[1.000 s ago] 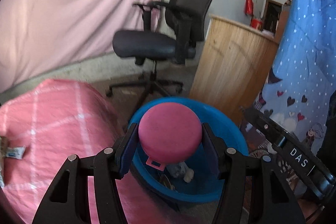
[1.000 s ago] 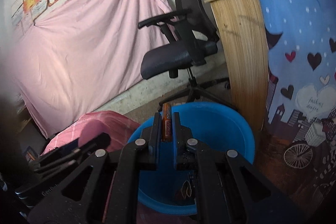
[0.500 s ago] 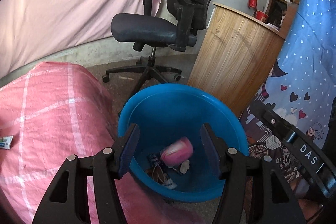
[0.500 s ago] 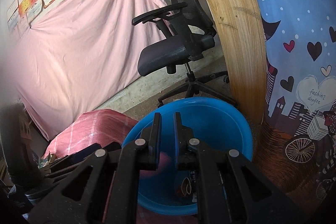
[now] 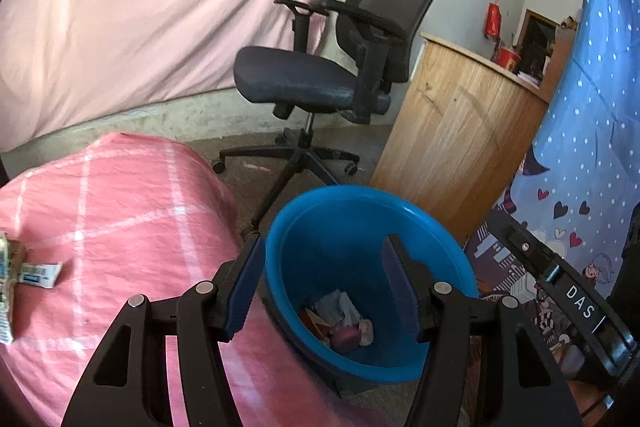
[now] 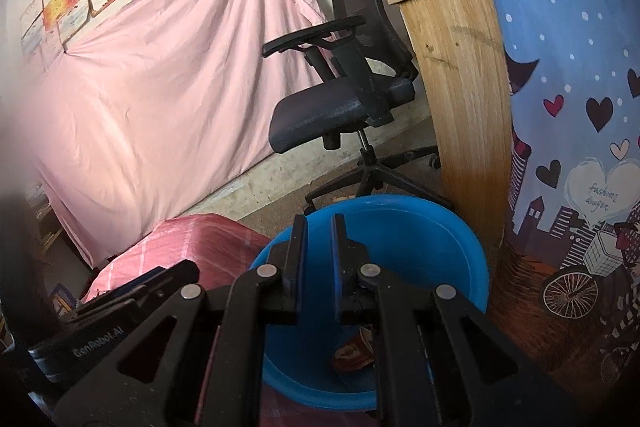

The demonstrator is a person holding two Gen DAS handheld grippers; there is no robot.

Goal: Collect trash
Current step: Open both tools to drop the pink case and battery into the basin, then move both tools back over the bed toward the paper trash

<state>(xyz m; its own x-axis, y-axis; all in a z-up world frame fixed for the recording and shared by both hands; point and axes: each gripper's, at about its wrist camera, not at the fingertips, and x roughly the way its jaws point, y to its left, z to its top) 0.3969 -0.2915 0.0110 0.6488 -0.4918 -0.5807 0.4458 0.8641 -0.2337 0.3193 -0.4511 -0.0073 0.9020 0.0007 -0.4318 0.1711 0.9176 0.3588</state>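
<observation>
Both tongs hang over the blue bin (image 5: 372,291) and hold nothing: the left tongs (image 5: 324,287) stand wide apart, the right tongs (image 6: 318,259) show only a thin gap. More trash, a small wrapper (image 5: 38,273), lies flat on the pink counter (image 5: 120,211), off to the left, nearer the left tongs, its long side running left to right.

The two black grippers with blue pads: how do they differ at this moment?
The left gripper has its jaws wide apart, framing the blue plastic bin; the right gripper leaves only a narrow gap. The left one sits beside the pink checked cloth, the right one nearer the blue heart-print curtain. Both are empty and point into the bin.
</observation>
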